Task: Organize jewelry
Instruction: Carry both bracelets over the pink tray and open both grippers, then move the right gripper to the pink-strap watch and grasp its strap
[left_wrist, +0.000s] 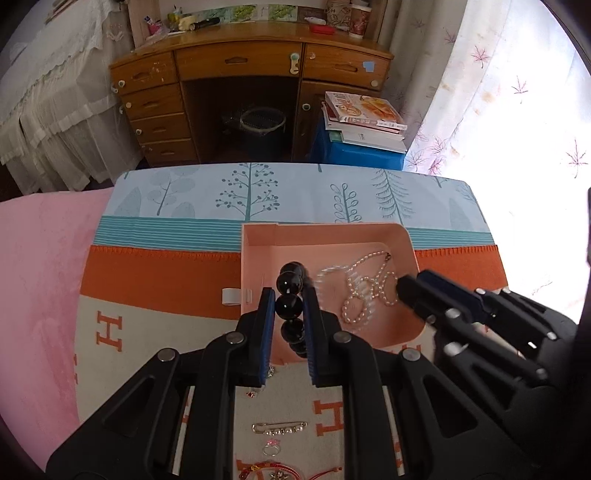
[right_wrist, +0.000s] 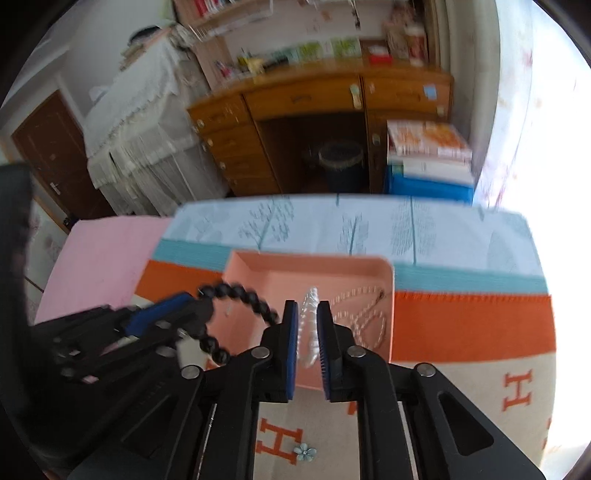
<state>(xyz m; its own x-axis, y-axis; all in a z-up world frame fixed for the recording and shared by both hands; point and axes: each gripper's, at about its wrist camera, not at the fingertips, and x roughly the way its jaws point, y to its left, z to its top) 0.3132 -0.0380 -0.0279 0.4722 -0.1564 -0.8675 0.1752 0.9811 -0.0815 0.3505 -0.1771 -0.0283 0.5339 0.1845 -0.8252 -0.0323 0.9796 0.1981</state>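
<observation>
A pink tray (left_wrist: 258, 236) lies on the patterned cloth and also shows in the right wrist view (right_wrist: 258, 266). My left gripper (left_wrist: 289, 295) is shut on a black bead bracelet (left_wrist: 290, 284) and holds it over the tray's left part; the bracelet also shows in the right wrist view (right_wrist: 240, 291). My right gripper (right_wrist: 307, 306) is shut on a clear bead bracelet (right_wrist: 309, 325) above the tray; it also shows in the left wrist view (left_wrist: 328, 275). A pearl necklace (left_wrist: 369, 284) lies in the tray.
A pearl pin (left_wrist: 279, 429), a ring (left_wrist: 272, 448) and red cord pieces (left_wrist: 258, 470) lie on the cloth near me. A blue flower piece (right_wrist: 305, 452) lies on the cloth. A wooden desk (left_wrist: 251, 66) and a book stack (left_wrist: 364, 118) stand beyond.
</observation>
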